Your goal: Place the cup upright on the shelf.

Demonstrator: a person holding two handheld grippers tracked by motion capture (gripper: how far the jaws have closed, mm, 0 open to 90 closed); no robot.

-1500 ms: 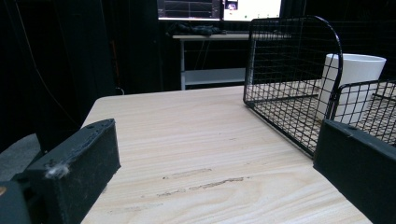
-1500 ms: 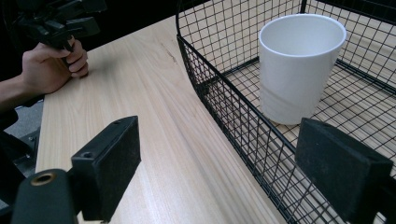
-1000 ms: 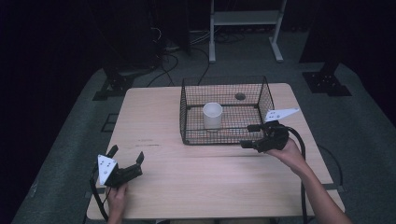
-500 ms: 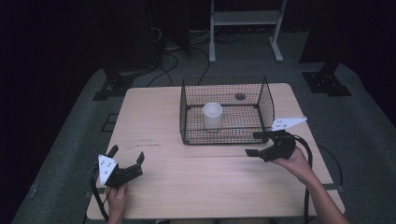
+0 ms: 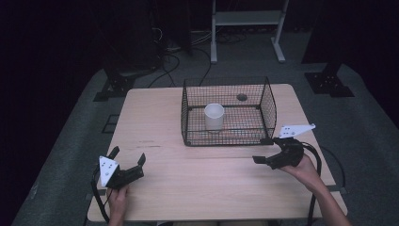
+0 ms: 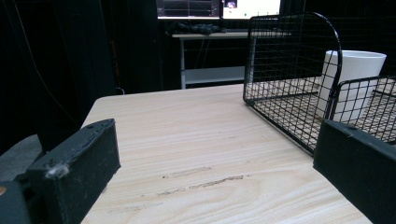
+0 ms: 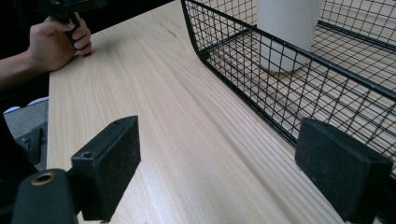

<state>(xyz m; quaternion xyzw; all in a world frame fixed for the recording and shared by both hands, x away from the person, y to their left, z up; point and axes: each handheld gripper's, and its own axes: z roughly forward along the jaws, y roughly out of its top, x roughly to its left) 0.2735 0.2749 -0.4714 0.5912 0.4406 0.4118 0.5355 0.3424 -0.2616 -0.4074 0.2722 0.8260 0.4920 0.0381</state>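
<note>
While the white cup (image 5: 214, 116) stands upright, mouth up, inside the wire basket (image 5: 268, 101) on the far half of the desk (image 5: 207, 188), neither tool touches it. The cup sits on the basket floor toward its left side, apart from the walls. The basket's long axis runs left to right across the desk, its open top facing up. The right gripper (image 5: 261, 160) hovers just off the basket's near right corner, well apart from the cup, jaws spread wide and empty, pointing left along the near wall. The left gripper (image 5: 127, 157) sits near the desk's near left corner, far from the basket, jaws likewise wide apart with nothing between them, aimed toward the basket.
</note>
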